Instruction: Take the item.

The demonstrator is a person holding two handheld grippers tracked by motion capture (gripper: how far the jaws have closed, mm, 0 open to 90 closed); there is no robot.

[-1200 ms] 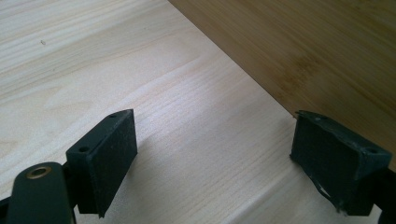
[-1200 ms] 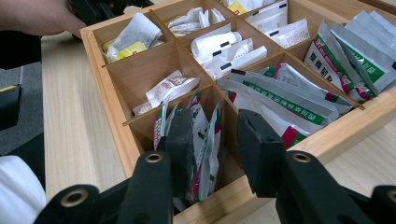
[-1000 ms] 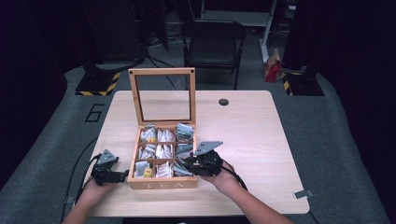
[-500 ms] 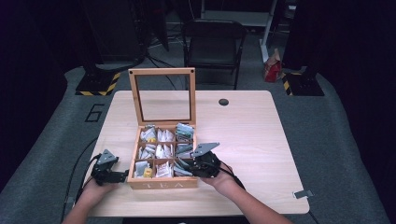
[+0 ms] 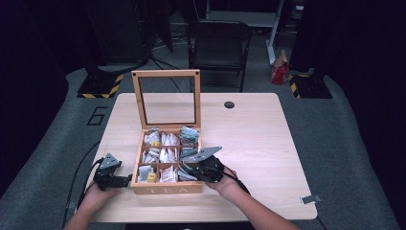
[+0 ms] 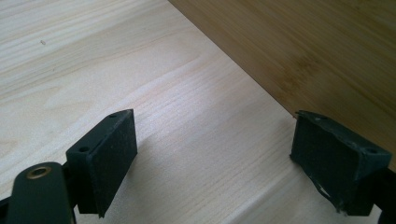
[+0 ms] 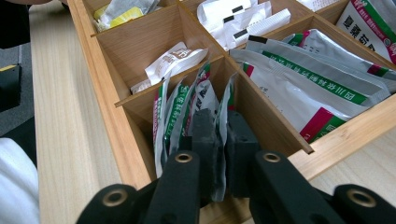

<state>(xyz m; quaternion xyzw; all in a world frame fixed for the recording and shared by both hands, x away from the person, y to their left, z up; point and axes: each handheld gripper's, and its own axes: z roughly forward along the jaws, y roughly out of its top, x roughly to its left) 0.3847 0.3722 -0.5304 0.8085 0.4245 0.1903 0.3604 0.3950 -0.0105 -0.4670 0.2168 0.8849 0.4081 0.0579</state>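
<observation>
A wooden tea box [image 5: 165, 189] with its glass lid [image 5: 166, 74] standing upright sits at the table's front. Its compartments hold several foil sachets. My right gripper [image 5: 187, 168] reaches into the front right compartment. Its jaws have just been closing and now stand shut on a white and green tea sachet [image 7: 229, 93], which is upright among others against the divider [image 7: 261, 116]. My left gripper [image 5: 125, 181] rests open on the table beside the box's left wall [image 6: 303, 46], with nothing between its pads [image 6: 109, 149].
The table [image 5: 258, 143] has a round black grommet [image 5: 229, 104] at the back and a small clip [image 5: 309, 199] at its front right edge. A black chair [image 5: 218, 38] stands behind it, and a red bag [image 5: 279, 72] lies on the floor.
The right gripper has edged left, further over the box's front right compartment. The left gripper has kept still.
</observation>
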